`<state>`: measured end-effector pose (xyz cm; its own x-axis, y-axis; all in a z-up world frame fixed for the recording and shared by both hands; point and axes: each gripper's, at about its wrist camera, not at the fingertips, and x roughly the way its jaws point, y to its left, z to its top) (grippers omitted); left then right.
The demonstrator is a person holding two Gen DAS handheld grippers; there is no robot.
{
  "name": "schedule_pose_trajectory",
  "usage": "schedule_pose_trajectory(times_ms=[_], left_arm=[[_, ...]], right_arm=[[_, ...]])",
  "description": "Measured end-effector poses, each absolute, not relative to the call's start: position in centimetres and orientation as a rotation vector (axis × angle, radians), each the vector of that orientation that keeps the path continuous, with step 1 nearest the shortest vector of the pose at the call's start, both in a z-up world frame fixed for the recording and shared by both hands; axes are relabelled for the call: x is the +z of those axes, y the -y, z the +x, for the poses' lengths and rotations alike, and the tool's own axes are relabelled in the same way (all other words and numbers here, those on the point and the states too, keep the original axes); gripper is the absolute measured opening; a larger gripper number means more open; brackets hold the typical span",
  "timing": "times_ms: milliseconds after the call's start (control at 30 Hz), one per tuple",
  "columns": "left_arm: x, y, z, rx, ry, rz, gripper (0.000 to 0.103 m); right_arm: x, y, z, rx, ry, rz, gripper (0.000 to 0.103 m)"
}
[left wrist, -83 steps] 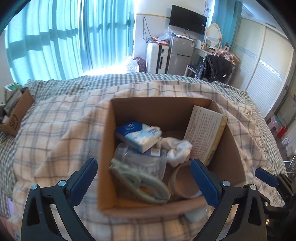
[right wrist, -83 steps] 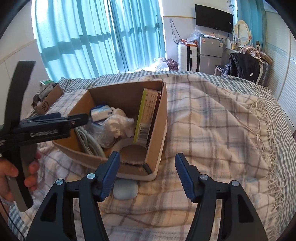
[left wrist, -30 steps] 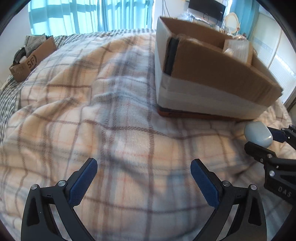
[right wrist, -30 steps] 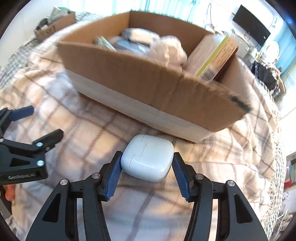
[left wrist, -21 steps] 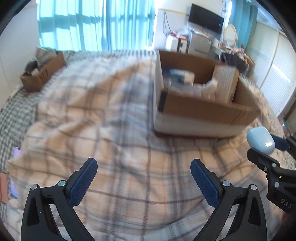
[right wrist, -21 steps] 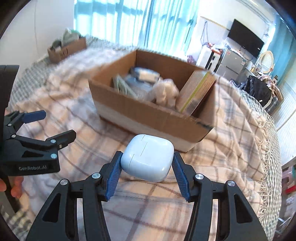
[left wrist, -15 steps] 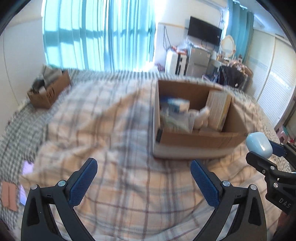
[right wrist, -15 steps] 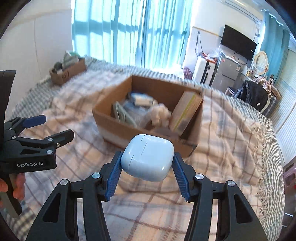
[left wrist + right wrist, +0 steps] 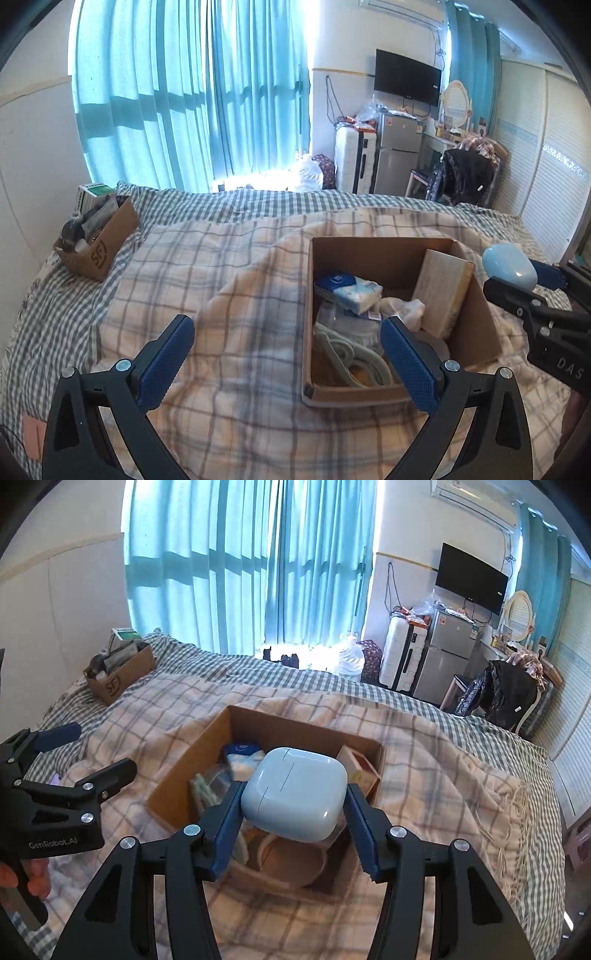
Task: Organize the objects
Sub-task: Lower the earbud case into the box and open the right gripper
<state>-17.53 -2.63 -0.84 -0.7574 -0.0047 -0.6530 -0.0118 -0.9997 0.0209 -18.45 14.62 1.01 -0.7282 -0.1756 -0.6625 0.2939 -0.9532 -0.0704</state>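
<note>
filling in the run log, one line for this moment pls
right gripper: shut on earbud case | left gripper: open, empty | case above cardboard box | not released

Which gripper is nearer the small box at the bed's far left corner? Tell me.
Left. The left gripper, jaws open and empty, is on the same side as the small box; the right gripper, shut on the white case, is beyond the big box.

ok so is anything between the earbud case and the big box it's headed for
Nothing visible blocks the drop. The earbud case, clamped in the right gripper, hangs above the open-topped cardboard box. The box is already crowded, though: a tissue pack, a tape roll and an upright book.
</note>
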Motion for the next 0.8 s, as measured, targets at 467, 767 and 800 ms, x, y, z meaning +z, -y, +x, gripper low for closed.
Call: schedule_pose_trajectory(times_ms=[467,767,800], left_arm=[[-5.5,2.6,-25.4,2.876,-0.135,-1.163,0.103],[-6.5,3.2,-26.0,2.843,-0.002,-1.196,0.103],[-6.3,3.0,-25.8,2.838,0.006,-1.195,0.103]], right_arm=[[-4.4,-14.4,-28.1,-2.697,-0.262,1.113,0.054],[-3.2,-15.8,-26.7,-2.723,-0.145,0.964,0.065],[-2.6,-16.0,-26.3,-2.729,-0.133,0.951,0.066]])
